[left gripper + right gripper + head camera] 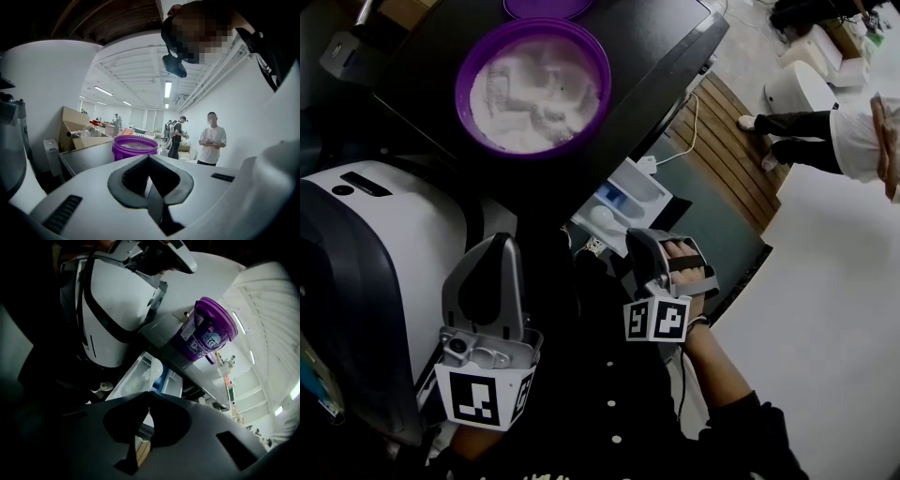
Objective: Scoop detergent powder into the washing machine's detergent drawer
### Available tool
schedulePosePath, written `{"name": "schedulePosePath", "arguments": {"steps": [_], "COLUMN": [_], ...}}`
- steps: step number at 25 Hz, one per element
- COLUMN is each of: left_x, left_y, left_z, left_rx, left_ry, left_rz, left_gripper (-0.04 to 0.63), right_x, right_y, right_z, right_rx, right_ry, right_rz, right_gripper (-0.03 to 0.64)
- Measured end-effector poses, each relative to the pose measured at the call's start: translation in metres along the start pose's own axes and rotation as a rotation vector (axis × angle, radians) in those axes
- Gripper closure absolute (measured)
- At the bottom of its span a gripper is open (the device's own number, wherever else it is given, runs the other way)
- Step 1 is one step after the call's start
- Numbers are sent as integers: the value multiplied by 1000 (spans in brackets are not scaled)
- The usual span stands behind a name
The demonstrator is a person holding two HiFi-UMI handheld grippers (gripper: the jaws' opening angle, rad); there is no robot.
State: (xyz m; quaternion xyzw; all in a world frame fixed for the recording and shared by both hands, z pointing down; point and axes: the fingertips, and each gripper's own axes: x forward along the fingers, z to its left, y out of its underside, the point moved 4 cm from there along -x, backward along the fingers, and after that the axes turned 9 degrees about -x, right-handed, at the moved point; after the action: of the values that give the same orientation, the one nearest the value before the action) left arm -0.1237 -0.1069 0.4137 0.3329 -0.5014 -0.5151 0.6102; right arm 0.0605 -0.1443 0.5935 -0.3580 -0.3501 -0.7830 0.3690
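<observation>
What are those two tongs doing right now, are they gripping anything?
Left tongs: closed, nothing between them.
Right tongs: closed, nothing between them.

head view is dim and heavily shadowed, while ceiling strip lights [168,89] glare in the fisheye-warped left gripper view.

Left gripper [149,158], right gripper [149,394]: fingers together (empty).
</observation>
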Motion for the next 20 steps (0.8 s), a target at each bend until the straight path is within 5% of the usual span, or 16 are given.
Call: {"name": "schedulePosePath", "arguments": {"steps": [7, 14, 17, 20], "left_x": [1, 2, 3, 4], "left_y": [5, 8, 7, 5], "left_z": [0, -3, -4, -4], "left_rx": [-3, -6, -5, -2], "left_ry": [-7, -12, -14, -14], "left_rz": [6, 12, 11, 5], "left_gripper": [588, 588, 588, 588], "right_x": [0, 4, 3, -2], "right_y": [-1, 4, 3, 5], "right_z": [4, 7, 7, -3], "right_rx": [-179, -191, -142, 58], "right_ry": [107, 103, 87, 22], "right_rz": [-20, -28, -51, -96], "right_gripper": [584, 586, 585, 586]}}
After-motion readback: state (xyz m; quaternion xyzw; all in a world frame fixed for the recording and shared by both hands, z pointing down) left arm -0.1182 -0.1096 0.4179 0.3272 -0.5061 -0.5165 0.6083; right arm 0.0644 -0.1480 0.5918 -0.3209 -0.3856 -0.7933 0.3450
